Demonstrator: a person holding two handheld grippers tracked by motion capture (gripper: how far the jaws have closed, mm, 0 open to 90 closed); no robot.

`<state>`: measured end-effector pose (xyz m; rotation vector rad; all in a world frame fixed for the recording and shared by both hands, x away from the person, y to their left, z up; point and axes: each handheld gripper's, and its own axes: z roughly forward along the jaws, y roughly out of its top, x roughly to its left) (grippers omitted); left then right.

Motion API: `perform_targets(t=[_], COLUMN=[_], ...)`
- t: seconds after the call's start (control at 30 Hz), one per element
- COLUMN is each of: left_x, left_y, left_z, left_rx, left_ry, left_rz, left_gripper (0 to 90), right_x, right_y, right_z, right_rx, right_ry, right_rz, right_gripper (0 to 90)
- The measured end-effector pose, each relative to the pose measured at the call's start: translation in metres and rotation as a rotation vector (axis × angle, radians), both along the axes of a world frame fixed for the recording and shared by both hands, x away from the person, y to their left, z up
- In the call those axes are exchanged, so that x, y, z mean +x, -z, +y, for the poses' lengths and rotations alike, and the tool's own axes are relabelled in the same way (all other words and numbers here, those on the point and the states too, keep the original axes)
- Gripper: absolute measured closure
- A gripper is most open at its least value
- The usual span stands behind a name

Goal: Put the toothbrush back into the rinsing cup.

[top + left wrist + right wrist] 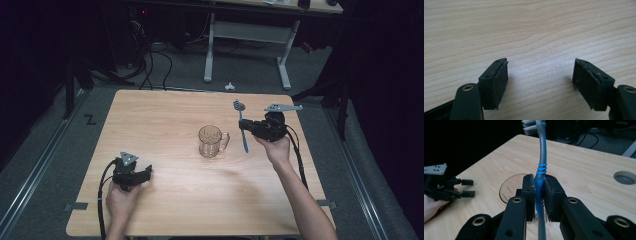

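A: Status? Your right gripper [246, 128] pinches the blue-and-grey plastic toothbrush [242, 125] mid-handle, bristles up, lifted just at 3 o'clock of the clear glass handled mug [212, 141] standing mid-table.

B: And your left gripper [148, 172]?

A: Jaws spread, holding nothing, low over the light wooden table [165, 115] at 8 o'clock of the mug.

B: Progress?

A: Pickup looks done; the brush isn't in the mug yet, probably next.

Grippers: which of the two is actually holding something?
The right gripper, its jaws clamped on a blue-and-grey toothbrush beside the glass mug. The left gripper sits open over bare table.
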<state>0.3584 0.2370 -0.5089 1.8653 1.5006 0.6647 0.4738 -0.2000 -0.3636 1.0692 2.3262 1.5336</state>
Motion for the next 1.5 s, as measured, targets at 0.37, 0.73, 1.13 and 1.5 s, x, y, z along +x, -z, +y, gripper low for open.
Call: perform_targets(t=[0.37,0.73,1.13,1.5], left_x=[0.0,0.0,0.0,0.0], left_y=[0.0,0.0,0.0,0.0], left_z=[0.0,0.0,0.0,0.0], left_rx=[0.0,0.0,-0.001,-0.001], left_ry=[0.0,0.0,0.0,0.0], left_rz=[0.0,0.0,0.0,0.0], left_gripper=[29.2,29.2,29.1,29.1], right_x=[0.008,0.022,0.035,0.041], right_y=[-0.005,-0.012,-0.006,0.002], right_z=[0.022,0.042,0.058,0.065], right_rx=[0.013,0.002,0.019,0.028], right_ry=[-0.002,0.01,0.025,0.042], right_rz=[-0.047,-0.081,-0.09,-0.085], right_gripper=[79.7,79.7,79.7,79.7])
